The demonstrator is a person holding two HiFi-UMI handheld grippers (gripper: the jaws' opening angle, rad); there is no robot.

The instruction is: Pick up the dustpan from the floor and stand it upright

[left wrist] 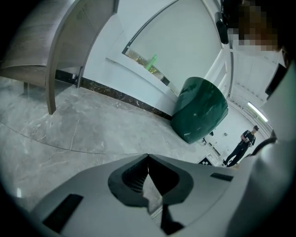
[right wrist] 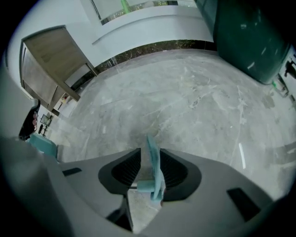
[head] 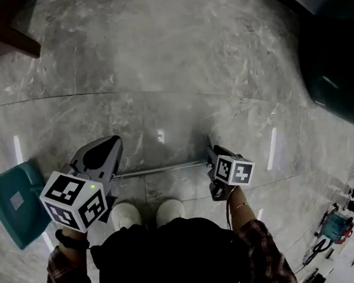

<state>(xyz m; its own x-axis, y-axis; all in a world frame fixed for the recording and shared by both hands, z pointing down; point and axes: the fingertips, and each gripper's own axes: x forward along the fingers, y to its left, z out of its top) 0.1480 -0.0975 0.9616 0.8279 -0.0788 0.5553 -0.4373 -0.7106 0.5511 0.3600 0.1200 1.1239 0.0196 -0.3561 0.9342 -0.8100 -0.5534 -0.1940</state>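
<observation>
1. Teal plastic dustpan (head: 10,204) lies flat on the grey marble floor (head: 156,76), at the left edge of the head view.
2. Its thin silver metal shaft (head: 161,169) runs level across the floor from the pan towards the right, just ahead of my white shoes (head: 126,214).
3. My right tongs (right wrist: 150,150) point steeply down at the far end of that shaft. The jaws stand spread, with the pale teal handle grip (right wrist: 155,169) between them.
4. That grip sits close against the pad on the right of the right gripper view, and a gap shows between it and the other pad. I cannot tell whether the near pad touches it.
5. My left tongs (left wrist: 148,157) hang above the shaft, near the pan end. Their tips are pressed together with nothing between them, and only floor shows through the slit lower down.
6. A large dark green rounded object (head: 341,66) stands on the floor at the far right, well apart from the dustpan.
7. A pale wooden piece of furniture (left wrist: 60,46) stands by the white wall in the left gripper view.
</observation>
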